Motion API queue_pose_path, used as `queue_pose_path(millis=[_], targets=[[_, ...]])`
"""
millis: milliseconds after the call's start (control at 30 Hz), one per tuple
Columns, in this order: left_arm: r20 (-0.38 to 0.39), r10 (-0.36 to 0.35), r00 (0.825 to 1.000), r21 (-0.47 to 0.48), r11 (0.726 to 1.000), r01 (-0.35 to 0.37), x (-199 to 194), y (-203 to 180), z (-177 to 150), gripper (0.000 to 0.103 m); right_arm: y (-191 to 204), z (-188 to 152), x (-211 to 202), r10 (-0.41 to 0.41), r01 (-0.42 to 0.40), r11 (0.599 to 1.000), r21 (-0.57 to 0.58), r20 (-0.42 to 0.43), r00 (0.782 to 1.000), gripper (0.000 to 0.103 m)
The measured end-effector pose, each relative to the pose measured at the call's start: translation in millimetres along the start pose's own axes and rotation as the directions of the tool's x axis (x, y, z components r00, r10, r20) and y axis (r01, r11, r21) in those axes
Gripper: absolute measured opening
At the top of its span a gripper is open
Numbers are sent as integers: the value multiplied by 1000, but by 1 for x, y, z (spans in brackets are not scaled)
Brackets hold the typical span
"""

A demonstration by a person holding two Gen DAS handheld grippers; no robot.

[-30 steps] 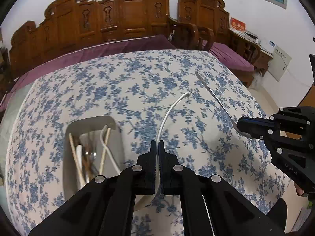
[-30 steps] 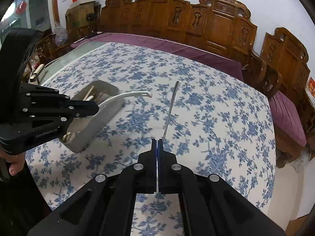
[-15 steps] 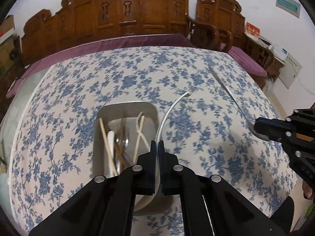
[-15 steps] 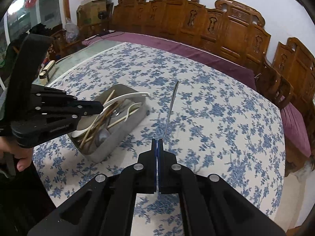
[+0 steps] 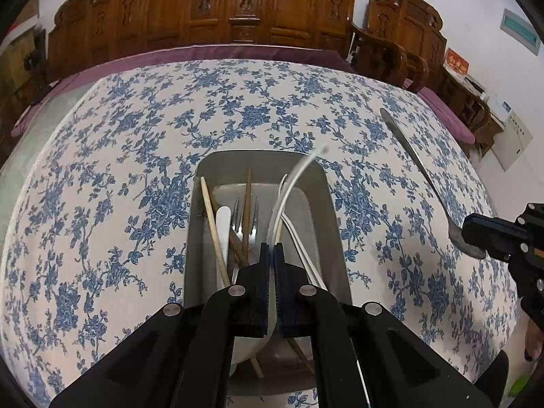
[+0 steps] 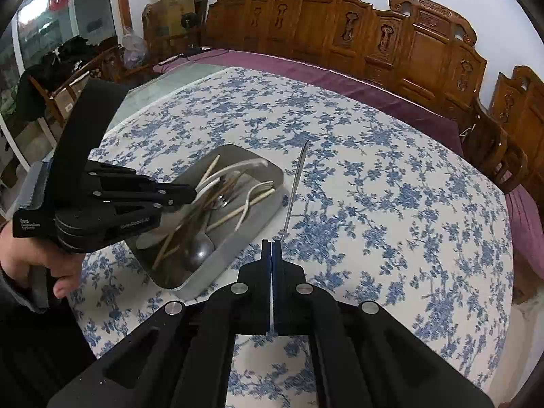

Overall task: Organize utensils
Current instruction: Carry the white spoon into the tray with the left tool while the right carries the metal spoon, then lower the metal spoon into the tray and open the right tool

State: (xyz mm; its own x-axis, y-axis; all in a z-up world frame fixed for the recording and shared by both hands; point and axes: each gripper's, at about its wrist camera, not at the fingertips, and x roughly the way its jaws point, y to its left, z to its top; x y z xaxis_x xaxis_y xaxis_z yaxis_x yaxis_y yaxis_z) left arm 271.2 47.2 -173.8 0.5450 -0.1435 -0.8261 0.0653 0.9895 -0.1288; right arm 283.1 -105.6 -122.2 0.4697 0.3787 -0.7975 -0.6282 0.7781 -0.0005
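On the left, the left tool [image 5: 271, 248] is clenched on a white plastic spoon [image 5: 289, 187], holding it above the metal tray [image 5: 331, 224], its handle arching toward the tray's far rim. The tray sits on the worktop [image 5: 119, 170] with its blue floral cloth and holds wooden chopsticks [image 5: 214, 224], a metal fork [image 5: 243, 217] and other white cutlery. To the right, the right tool [image 6: 271, 246] grips a metal spoon [image 6: 295, 183] by its bowl end, handle pointing away, just beside the tray's right edge.
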Motion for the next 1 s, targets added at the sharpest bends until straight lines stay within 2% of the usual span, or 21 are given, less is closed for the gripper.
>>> queue_pose_path(millis=[500, 567, 667, 767, 867, 1000], targets=[[80, 33, 996, 36, 999, -36, -29, 32, -8, 5, 42, 19, 19, 79, -79, 997, -12, 23, 997, 1], [94, 35, 995, 38, 999, -39, -36, 38, -10, 13, 46, 21, 23, 85, -85, 996, -8, 24, 996, 1], [109, 41, 993, 37, 998, -45, -43, 45, -11, 19, 54, 23, 30, 92, -93, 996, 6, 27, 995, 1], [134, 48, 990, 35, 998, -54, -49, 51, -11, 31, 60, 24, 37, 93, -94, 995, 20, 24, 995, 1], [142, 50, 989, 37, 998, -55, -52, 55, -10, 34, 64, 25, 42, 96, -96, 995, 32, 21, 995, 1], [154, 59, 986, 38, 997, -65, -58, 60, -10, 44, 68, 25, 50, 90, -91, 994, 52, 17, 996, 1]])
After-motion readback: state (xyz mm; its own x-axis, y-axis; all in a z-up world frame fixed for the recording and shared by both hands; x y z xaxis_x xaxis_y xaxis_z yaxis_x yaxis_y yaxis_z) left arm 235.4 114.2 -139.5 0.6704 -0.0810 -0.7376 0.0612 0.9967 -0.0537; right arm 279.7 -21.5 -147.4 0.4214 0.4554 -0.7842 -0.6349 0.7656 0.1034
